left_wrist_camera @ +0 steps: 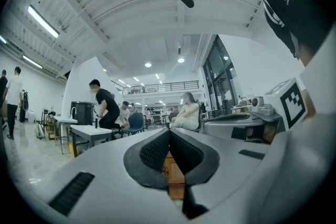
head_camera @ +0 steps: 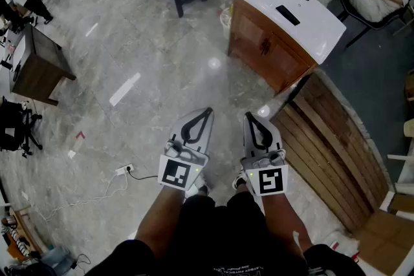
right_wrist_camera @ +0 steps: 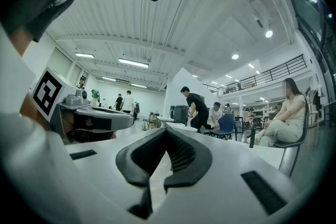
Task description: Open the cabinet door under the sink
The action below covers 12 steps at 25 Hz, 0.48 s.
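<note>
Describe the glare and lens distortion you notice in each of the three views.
Head view: sharp and evenly lit, with white glare spots on the glossy grey marbled floor. Left gripper view: strong fisheye, black corners, and the white ribbed ceiling bows. Right gripper view: same fisheye curvature; the round ceiling lamp is blown out.

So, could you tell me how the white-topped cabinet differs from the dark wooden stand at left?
The white-topped cabinet has a glossy white top over a reddish-brown front; the dark wooden stand is dark brown, top included. The cabinet stands at upper right in the head view, the stand at the left edge. Both are boxy wooden pieces on the floor.
</note>
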Each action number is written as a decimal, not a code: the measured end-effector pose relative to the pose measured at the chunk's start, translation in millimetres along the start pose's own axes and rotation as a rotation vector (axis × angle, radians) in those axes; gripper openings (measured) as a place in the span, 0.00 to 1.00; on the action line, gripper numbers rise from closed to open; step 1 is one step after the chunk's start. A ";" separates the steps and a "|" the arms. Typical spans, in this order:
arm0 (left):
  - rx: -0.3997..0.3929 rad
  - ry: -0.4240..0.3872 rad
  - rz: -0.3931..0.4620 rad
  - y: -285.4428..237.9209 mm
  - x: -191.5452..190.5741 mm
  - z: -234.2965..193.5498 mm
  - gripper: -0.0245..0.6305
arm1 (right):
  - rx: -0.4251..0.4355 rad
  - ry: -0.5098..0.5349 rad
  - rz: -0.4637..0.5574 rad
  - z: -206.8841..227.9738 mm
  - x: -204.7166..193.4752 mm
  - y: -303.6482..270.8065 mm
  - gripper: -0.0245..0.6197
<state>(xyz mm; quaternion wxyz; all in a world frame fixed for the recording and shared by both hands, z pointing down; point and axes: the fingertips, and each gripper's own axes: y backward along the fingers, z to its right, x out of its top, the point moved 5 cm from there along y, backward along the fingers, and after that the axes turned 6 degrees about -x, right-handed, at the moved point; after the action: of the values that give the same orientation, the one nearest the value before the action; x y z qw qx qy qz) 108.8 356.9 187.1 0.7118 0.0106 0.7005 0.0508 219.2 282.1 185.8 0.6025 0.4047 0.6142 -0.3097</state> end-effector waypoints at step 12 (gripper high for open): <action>-0.048 0.014 0.011 29.3 -1.2 -13.0 0.07 | -0.042 -0.016 0.026 -31.2 0.7 5.2 0.07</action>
<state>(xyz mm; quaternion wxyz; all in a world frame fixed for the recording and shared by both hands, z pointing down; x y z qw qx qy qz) 94.1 385.1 190.6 0.7065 -0.0031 0.7041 0.0714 208.5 311.8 188.3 0.6197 0.3974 0.6104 -0.2923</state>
